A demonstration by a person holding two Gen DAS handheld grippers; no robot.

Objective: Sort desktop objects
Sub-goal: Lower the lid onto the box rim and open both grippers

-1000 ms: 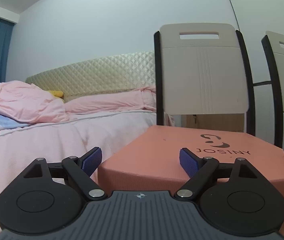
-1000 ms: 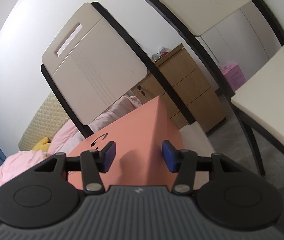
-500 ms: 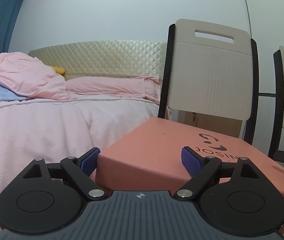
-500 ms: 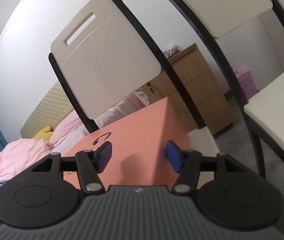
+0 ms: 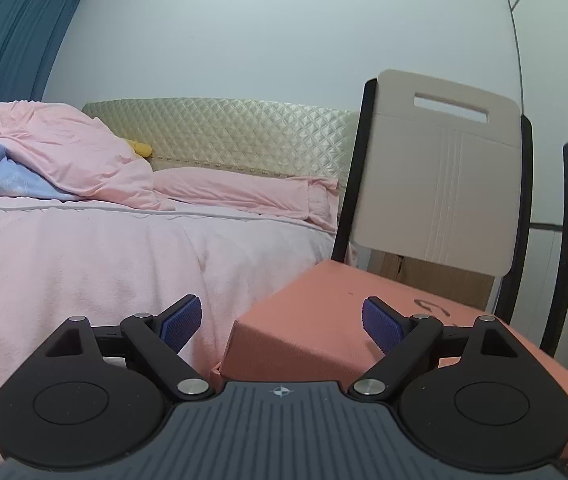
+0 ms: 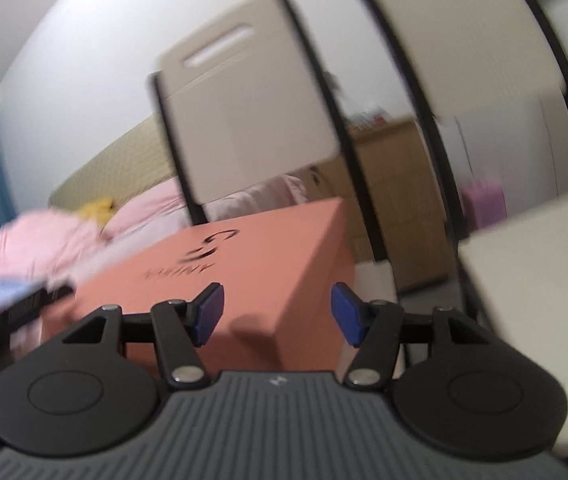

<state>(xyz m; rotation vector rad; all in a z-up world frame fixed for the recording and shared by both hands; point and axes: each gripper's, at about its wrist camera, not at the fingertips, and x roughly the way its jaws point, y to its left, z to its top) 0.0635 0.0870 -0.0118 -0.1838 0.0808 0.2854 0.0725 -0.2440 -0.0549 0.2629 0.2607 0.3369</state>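
Note:
A salmon-pink box [image 5: 324,312] with a black logo on its lid stands in front of a beige chair back [image 5: 440,184]. My left gripper [image 5: 281,326] is open at the box's near left corner. Its left pad hangs beside the box and its right pad is over the lid, neither pressing. In the blurred right wrist view the same box [image 6: 267,256] lies just beyond my right gripper [image 6: 277,314]. That gripper is open, its blue pads apart at the box's near right corner, and nothing is held.
A bed [image 5: 123,260] with pink covers fills the left. Two black-framed beige chairs [image 6: 243,120] [image 6: 464,32] stand behind the box, with wooden drawers [image 6: 396,200] beyond. A white table edge [image 6: 532,280] lies at the right.
The right gripper's pads have spread slightly and its view has rolled more upright while moving sideways. The left view has rolled, and the box now sits lower and further right in it.

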